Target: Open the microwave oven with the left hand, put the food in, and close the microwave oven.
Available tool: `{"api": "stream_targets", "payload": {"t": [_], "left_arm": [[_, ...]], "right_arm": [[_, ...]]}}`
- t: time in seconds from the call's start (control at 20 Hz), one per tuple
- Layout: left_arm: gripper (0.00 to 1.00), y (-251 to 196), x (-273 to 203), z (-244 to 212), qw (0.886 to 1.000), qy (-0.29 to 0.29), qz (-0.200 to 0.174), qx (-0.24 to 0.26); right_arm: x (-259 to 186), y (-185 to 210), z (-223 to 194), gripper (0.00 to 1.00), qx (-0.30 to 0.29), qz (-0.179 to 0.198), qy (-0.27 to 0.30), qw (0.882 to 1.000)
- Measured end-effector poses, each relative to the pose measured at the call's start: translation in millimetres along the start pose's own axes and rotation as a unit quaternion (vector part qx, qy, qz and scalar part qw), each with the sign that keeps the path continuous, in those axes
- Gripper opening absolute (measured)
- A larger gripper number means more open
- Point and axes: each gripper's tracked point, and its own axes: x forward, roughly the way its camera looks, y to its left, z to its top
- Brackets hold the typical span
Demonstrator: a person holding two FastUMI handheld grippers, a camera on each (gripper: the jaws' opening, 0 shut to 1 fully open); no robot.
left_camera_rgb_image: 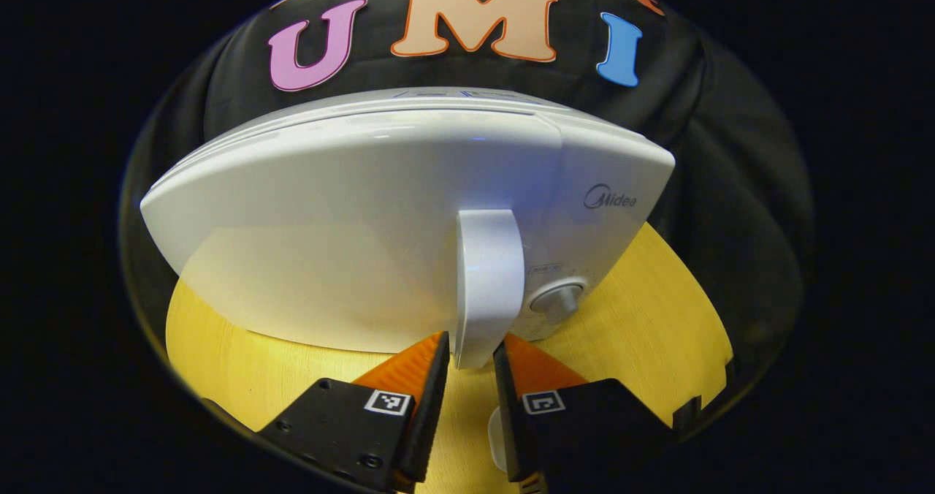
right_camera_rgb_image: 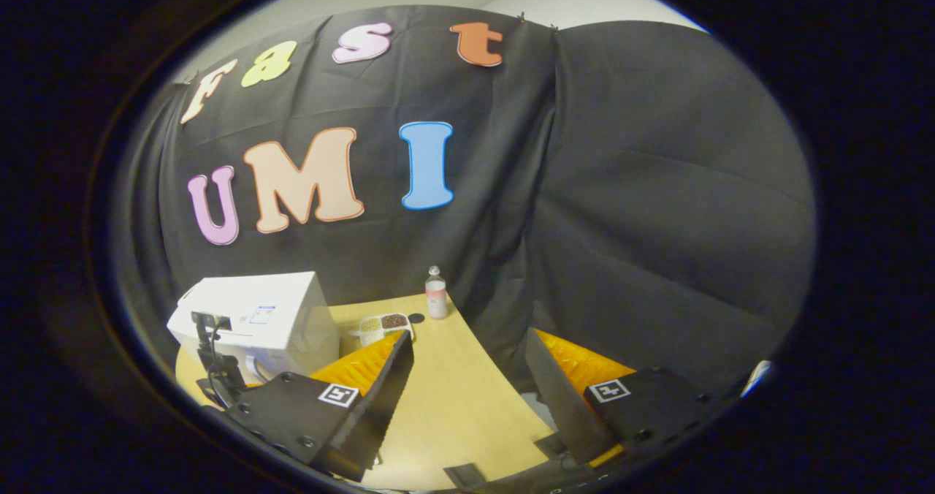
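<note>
Both of my grippers are up at the table. My left gripper (left_camera_rgb_image: 471, 359) is narrowed around the lower end of the white vertical door handle (left_camera_rgb_image: 488, 282) of the white glossy microwave oven (left_camera_rgb_image: 350, 216): one finger sits on each side of the handle's tip, very close to it, though I cannot tell whether both fingers actually press on the plastic. In the left gripper view the oven's door is shut, flush with the front. To the right of the handle is the control panel with a round silver dial (left_camera_rgb_image: 559, 298). The oven stands on the yellow wooden tabletop (left_camera_rgb_image: 657, 311).

My right gripper (right_camera_rgb_image: 467, 366) is spread wide and holds nothing, hovering well above the tabletop (right_camera_rgb_image: 453, 399) near its right edge. In the right gripper view the microwave oven (right_camera_rgb_image: 256, 322) sits far off to the left, with a dark gripper rig (right_camera_rgb_image: 215, 370) in front of its door. Just beside the oven's right side lies the food: a small white divided tray (right_camera_rgb_image: 386, 326) with a pale filling in one compartment and a dark one in the other. A small clear plastic bottle (right_camera_rgb_image: 436, 293) stands upright near the tray, close to the black cloth wall (right_camera_rgb_image: 657, 209).
</note>
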Motion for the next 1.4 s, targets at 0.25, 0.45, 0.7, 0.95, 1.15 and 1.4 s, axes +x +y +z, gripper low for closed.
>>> {"api": "stream_targets", "payload": {"t": [0.25, 0.45, 0.7, 0.95, 1.15, 1.4], "left_arm": [[0.30, -2, 3, 0, 1.000, 0.002, 0.011, 0.020], [0.19, -2, 1, -1, 1.000, -0.005, 0.001, 0.009], [0.14, -2, 0, -2, 1.000, -0.007, -0.004, 0.019], [0.10, -1, -2, -1, 1.000, -0.017, 0.006, -0.002], [0.06, -1, -2, -1, 0.999, -0.025, 0.010, -0.025], [0.05, 0, -4, 0, 0.998, -0.034, 0.017, -0.045]], "right_arm": [[0, -7, -5, 0.98, 0.007, -0.004, 0.008, 1.000], [-3, -8, -10, 0.98, 0.003, -0.004, 0.014, 1.000], [-11, -5, -15, 0.98, -0.005, -0.001, 0.015, 1.000], [-21, -2, -29, 0.98, -0.018, 0.001, 0.029, 0.999], [-31, 7, -41, 0.92, -0.024, 0.008, 0.040, 0.999], [-36, 23, -52, 0.92, -0.013, 0.021, 0.051, 0.998]]}}
